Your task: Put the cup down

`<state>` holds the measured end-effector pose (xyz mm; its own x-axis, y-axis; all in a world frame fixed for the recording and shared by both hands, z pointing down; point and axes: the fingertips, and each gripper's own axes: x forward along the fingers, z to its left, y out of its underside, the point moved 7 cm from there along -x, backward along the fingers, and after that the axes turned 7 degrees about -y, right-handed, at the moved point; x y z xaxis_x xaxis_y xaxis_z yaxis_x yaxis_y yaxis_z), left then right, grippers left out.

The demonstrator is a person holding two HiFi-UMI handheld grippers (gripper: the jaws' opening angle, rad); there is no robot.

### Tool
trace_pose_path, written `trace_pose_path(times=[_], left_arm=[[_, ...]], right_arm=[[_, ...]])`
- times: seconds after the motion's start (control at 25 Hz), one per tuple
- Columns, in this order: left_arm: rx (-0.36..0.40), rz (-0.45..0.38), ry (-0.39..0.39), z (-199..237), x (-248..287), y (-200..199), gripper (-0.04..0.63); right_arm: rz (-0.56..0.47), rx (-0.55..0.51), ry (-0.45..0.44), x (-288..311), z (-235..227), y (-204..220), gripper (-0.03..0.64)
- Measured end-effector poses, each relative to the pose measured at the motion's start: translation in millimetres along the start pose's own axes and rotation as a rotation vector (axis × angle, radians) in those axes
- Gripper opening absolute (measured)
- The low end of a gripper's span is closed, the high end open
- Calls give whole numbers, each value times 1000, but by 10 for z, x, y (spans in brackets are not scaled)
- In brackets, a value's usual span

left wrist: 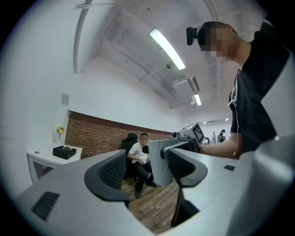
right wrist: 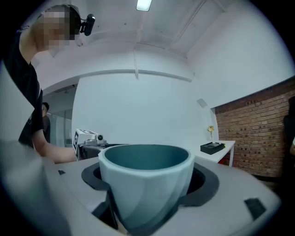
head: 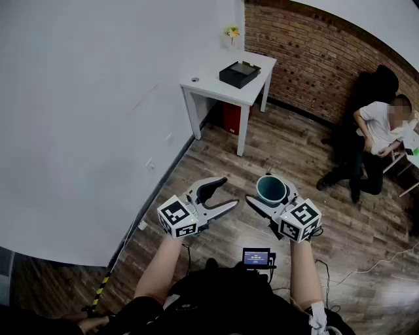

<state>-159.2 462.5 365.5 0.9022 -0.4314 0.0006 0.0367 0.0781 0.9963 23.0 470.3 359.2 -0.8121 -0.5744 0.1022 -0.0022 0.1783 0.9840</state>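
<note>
Upright, pale teal cup, darker inside, faceted wall

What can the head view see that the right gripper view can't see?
Only the head view shows the wooden floor and the small screen at the wearer's waist. Only the right gripper view shows the ceiling light and the camera on the wearer's head. Both show the cup upright in the right gripper, with the jaws pressed on its sides. Both also show the white table, black box, yellow flower and brick wall.
</note>
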Motion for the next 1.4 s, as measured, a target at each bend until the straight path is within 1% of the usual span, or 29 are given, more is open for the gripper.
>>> trace_pose_path(times=[0.76,1.2,1.4], left_arm=[[9,13,0,-153,155,15,293],[22,20,-32,-260,475,62,293],[17,19,-49,-309,615,124,291]], right_arm=[[-10,2,-14,-184,-51,22,399],[7,-17,-20,-429,-283,108,399],[3,-4,-20,-574,-436,147,399]])
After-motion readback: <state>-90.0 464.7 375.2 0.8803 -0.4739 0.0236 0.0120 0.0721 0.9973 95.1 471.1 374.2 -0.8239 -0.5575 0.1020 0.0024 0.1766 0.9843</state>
